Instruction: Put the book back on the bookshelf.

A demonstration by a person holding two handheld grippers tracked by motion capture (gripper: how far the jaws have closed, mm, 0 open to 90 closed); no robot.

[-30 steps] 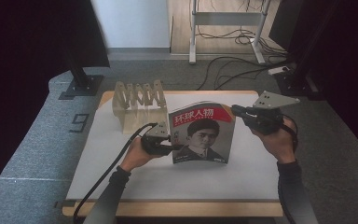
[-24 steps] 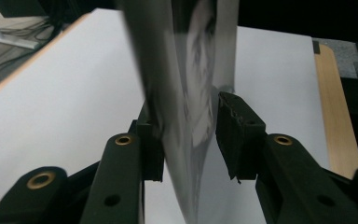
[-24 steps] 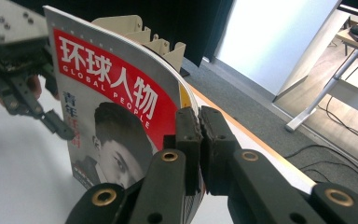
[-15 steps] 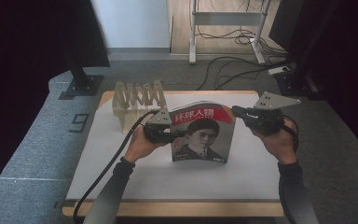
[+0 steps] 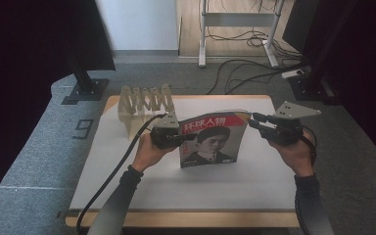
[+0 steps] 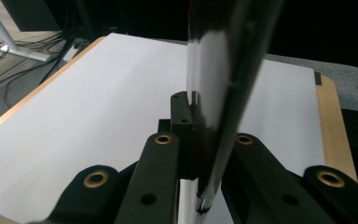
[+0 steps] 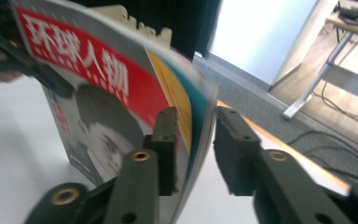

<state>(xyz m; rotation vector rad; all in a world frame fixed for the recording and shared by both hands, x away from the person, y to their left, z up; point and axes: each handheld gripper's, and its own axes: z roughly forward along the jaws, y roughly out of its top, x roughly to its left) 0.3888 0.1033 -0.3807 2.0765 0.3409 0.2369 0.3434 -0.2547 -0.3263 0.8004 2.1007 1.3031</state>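
Note:
A magazine [image 5: 213, 142] with a red title band and a portrait on its cover stands upright on the white table top [image 5: 176, 191]. My left gripper [image 5: 185, 138] is shut on its left edge; in the left gripper view the glossy magazine [image 6: 223, 70] is pinched between the jaws of the left gripper [image 6: 209, 126]. My right gripper [image 5: 251, 120] is at the magazine's upper right corner. In the right gripper view the magazine's [image 7: 98, 79] page edge lies between the jaws of the right gripper [image 7: 196, 126], which stand open around it.
A pale wooden slotted rack [image 5: 146, 100] stands at the back left of the table, just behind the left hand. The table's wooden edge [image 5: 186, 219] runs along the front. Cables and a metal stand foot lie on the floor beyond.
The left gripper has lifted and turned the magazine more upright. The right gripper has edged left, so its jaws now straddle the magazine's right edge.

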